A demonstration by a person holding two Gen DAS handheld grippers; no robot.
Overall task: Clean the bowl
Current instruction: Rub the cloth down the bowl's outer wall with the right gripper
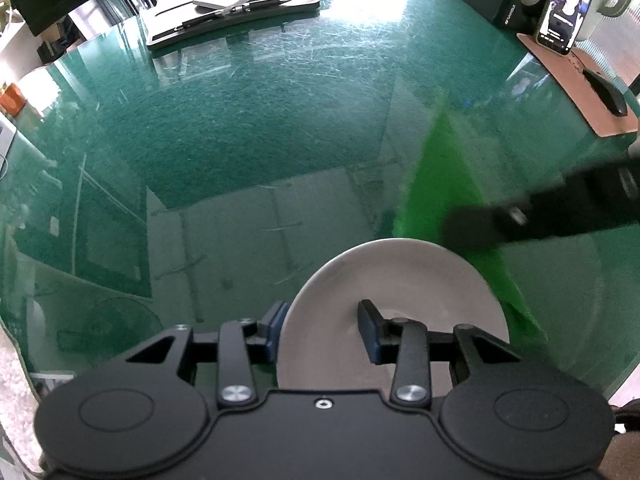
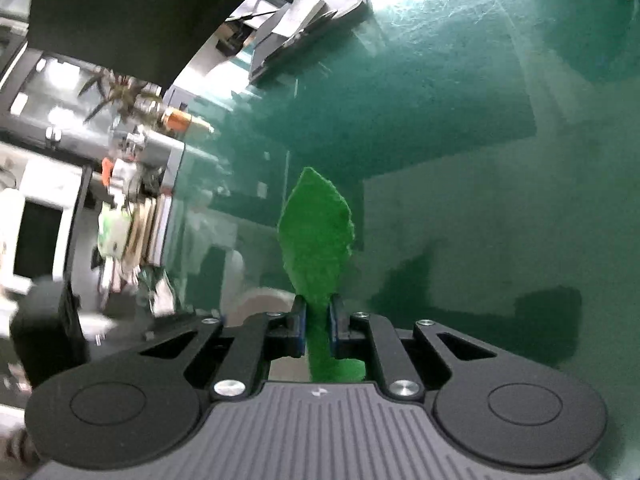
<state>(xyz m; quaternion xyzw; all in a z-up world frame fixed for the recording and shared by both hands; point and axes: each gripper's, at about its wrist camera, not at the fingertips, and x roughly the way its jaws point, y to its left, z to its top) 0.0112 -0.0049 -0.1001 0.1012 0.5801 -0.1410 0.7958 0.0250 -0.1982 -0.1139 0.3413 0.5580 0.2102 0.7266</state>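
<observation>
On the green glass tabletop (image 1: 280,128), over at my left, I've got the left gripper (image 1: 326,330) pointing steeply down with its fingers (image 1: 370,330) astride the rim of the grey bowl (image 1: 400,280): one blue-padded finger outside the wall, the other inside, clamped on that edge. The bowl sits on the table, low and just right of centre in my left wrist view. Moving right, a bright green cloth (image 1: 444,184) hangs blurred just behind the bowl, its lower edge running down past the bowl's right side. My right gripper (image 1: 472,230) comes in dark and smeared from the right, above the bowl's far rim. In the right wrist view, that gripper (image 2: 318,322) has its pads pinched tight on the cloth (image 2: 318,236), which stands up ahead of the fingers. Far right, a phone (image 1: 564,12) and a mouse (image 1: 606,94) rest on a brown mat (image 1: 560,72).
</observation>
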